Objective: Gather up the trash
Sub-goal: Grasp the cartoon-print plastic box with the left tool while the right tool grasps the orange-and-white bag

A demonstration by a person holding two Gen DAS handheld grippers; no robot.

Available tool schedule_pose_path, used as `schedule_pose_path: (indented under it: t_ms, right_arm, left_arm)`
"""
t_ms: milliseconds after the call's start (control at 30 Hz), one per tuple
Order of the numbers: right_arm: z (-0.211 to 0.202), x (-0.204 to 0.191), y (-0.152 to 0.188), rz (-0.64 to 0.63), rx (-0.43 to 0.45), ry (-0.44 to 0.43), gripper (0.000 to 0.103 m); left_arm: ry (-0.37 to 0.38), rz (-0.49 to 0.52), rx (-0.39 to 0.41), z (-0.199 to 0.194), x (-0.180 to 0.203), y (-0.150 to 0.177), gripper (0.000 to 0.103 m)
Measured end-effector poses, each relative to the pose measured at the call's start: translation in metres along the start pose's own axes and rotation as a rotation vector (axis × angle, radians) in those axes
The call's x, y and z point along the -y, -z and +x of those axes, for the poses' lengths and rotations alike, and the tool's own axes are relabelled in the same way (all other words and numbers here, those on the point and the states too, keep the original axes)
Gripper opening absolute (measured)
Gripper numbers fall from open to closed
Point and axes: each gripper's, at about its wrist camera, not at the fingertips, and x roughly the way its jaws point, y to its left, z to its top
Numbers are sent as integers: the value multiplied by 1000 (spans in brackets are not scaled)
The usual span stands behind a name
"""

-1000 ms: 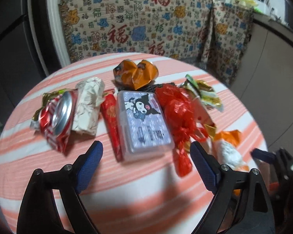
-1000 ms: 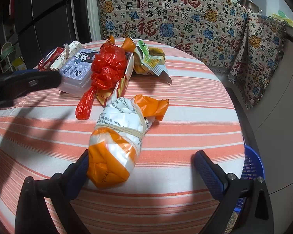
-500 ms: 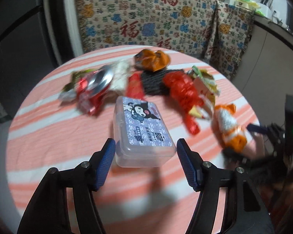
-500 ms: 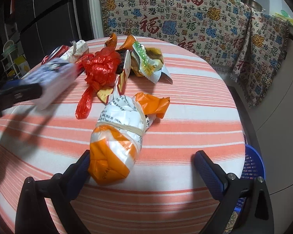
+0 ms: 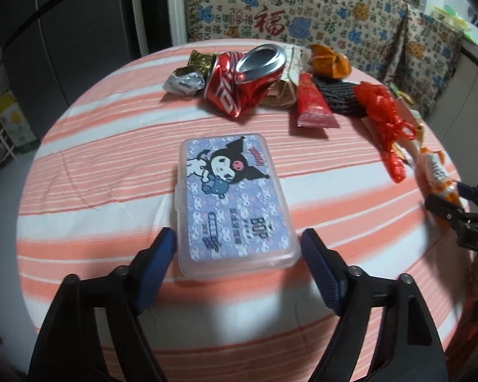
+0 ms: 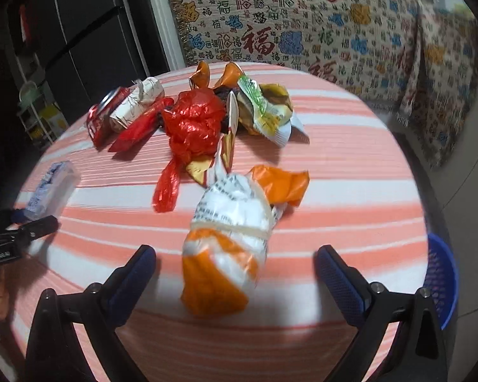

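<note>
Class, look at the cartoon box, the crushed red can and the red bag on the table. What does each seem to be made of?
Cartoon box: probably hard translucent plastic, with frosted see-through edges.
Crushed can: thin metal, likely aluminium, with a shiny silver end and sharp dents.
Red bag: thin glossy plastic film, crinkled and light-catching.

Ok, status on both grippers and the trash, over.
Left gripper open around clear plastic cartoon box. Right gripper open around orange-and-white wrapped bag. Blue mesh basket beyond table edge.
</note>
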Motion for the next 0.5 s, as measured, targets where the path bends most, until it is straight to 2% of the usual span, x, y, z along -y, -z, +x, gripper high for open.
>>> schedule_pose_path:
  t_ms: [33,67,100,233,500]
  right_arm:
    - [2,0,-2,-25,-4,31,82]
    - [3,1,-3,-54,-9,68,81]
    - [3,4,-3,-59,-8,72,81]
    - [10,28,-14,-33,-16,92,81]
    - [15,40,-22,-114,-42,26,83]
  left_arm:
    - [-21,-3,-1,3,0,-2,88]
    - [-37,-1,-2,6,-2,-3,92]
    - [-54,-4,-6,9,-3,-5,102]
    - [-75,-39,-3,17,-17,-12,103]
    - [-72,-54,4,20,-25,-15,103]
